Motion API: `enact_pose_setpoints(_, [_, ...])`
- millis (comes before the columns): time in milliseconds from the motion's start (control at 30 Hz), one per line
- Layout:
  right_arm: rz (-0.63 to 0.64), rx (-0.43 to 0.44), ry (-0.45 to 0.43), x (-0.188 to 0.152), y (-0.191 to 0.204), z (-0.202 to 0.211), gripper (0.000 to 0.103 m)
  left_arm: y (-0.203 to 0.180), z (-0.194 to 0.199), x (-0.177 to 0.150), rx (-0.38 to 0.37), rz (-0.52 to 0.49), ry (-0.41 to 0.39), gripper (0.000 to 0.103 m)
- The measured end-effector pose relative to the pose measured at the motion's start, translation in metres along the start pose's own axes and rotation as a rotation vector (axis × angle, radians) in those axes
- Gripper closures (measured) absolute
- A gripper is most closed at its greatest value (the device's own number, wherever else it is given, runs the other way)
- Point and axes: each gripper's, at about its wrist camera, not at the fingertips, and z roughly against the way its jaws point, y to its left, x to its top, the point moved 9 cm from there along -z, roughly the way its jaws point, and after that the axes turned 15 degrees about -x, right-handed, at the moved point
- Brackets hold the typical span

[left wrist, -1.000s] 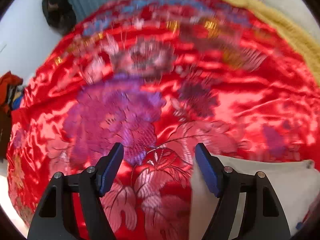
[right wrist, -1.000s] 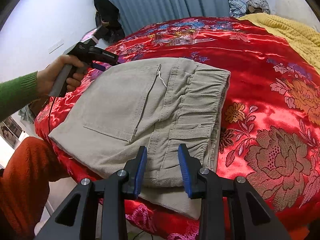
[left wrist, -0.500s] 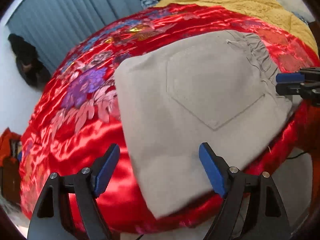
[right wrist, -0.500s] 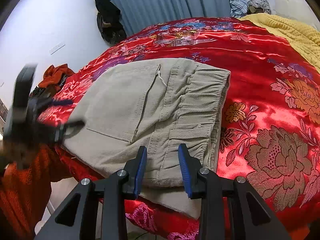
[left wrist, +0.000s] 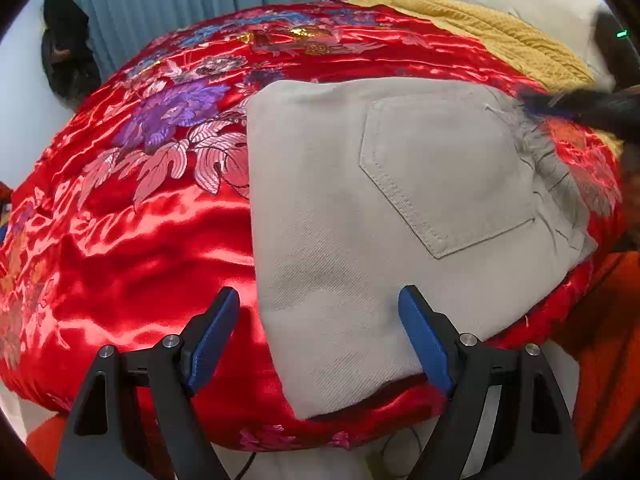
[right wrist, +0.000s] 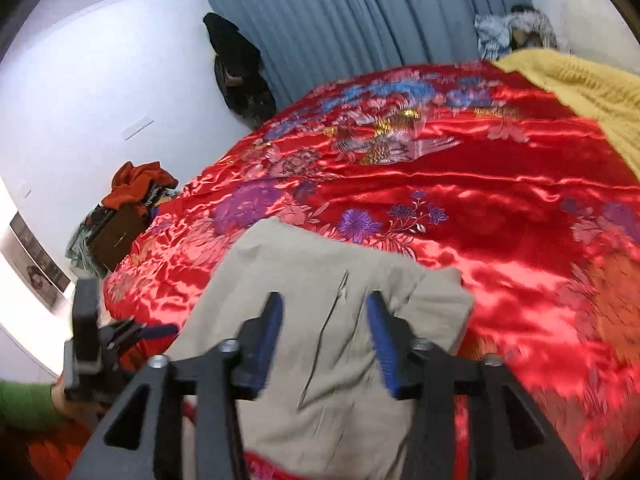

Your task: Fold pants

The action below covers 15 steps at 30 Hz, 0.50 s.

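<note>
The beige pants [left wrist: 360, 216] lie folded in a compact block on the red satin bedspread [left wrist: 140, 240] near the bed's front edge, back pocket up. My left gripper [left wrist: 320, 344] is open and empty, just before the fold's near corner. In the right wrist view the pants [right wrist: 320, 280] lie under my right gripper [right wrist: 322, 344], which is open and empty above the waistband end. The right gripper shows blurred at the far right of the left wrist view [left wrist: 580, 106]. The left gripper shows at the lower left of the right wrist view [right wrist: 120, 336].
A yellow knit blanket [left wrist: 500, 40] covers the bed's far right side. Blue curtains [right wrist: 380, 20] hang behind the bed. A dark garment [right wrist: 236, 68] hangs on the wall. A pile of clothes and a brown box [right wrist: 124, 208] sit left of the bed.
My left gripper has swung round from the bare bedspread to face the pants. My right gripper has moved forward over the waistband and opened wider.
</note>
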Motion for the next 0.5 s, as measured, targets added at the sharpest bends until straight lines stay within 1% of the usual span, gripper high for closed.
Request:
enact_pose_setpoints(33, [-0.017, -0.074, 0.07, -0.008, -0.015, -0.019, 0.059, 0.0, 0.001, 0.0, -0.001, 0.0, -0.001, 0.019])
enact_pose_setpoints(67, [-0.04, -0.131, 0.148, -0.019, -0.029, -0.036, 0.067, 0.001, 0.001, -0.001, 0.0, 0.002, 0.0, 0.019])
enact_pose_setpoints(100, [-0.082, -0.146, 0.171, -0.025, -0.041, -0.041, 0.081, 0.001, 0.003, -0.002, 0.004, 0.003, 0.0, 0.019])
enact_pose_setpoints(133, [-0.102, -0.139, 0.151, -0.023, -0.043, -0.036, 0.082, 0.001, 0.003, -0.003, 0.008, 0.003, -0.001, 0.019])
enact_pose_setpoints(167, [-0.116, -0.143, 0.127, -0.022, -0.045, -0.025, 0.081, 0.001, 0.004, -0.003, 0.008, 0.006, -0.003, 0.019])
enact_pose_setpoints(200, [-0.105, -0.151, 0.091, -0.021, -0.042, -0.008, 0.078, 0.002, 0.004, -0.004, 0.006, 0.012, -0.007, 0.019])
enact_pose_setpoints(233, [-0.086, -0.133, 0.068, -0.021, -0.037, 0.004, 0.078, 0.002, 0.003, -0.004, 0.004, 0.021, -0.009, 0.019])
enact_pose_setpoints(300, [-0.018, -0.032, 0.019, -0.026, -0.009, 0.036, 0.078, 0.003, 0.002, -0.004, -0.003, 0.041, -0.008, 0.019])
enact_pose_setpoints(367, [0.053, 0.05, 0.007, -0.045, 0.017, 0.056, 0.068, 0.004, 0.002, -0.004, -0.007, 0.047, -0.007, 0.019])
enact_pose_setpoints(400, [0.1, 0.068, 0.029, -0.065, 0.029, 0.058, 0.055, 0.005, 0.002, -0.005, -0.009, 0.048, -0.007, 0.019])
enact_pose_setpoints(433, [0.125, 0.056, 0.055, -0.078, 0.034, 0.052, 0.047, 0.005, 0.002, -0.005, -0.008, 0.051, -0.008, 0.016])
enact_pose_setpoints(467, [0.154, 0.019, 0.101, -0.096, 0.033, 0.041, 0.047, 0.006, 0.002, -0.006, -0.01, 0.056, -0.006, 0.014])
enact_pose_setpoints(500, [0.171, -0.03, 0.156, -0.117, 0.027, 0.028, 0.049, 0.006, 0.002, -0.007, -0.012, 0.061, -0.001, 0.012])
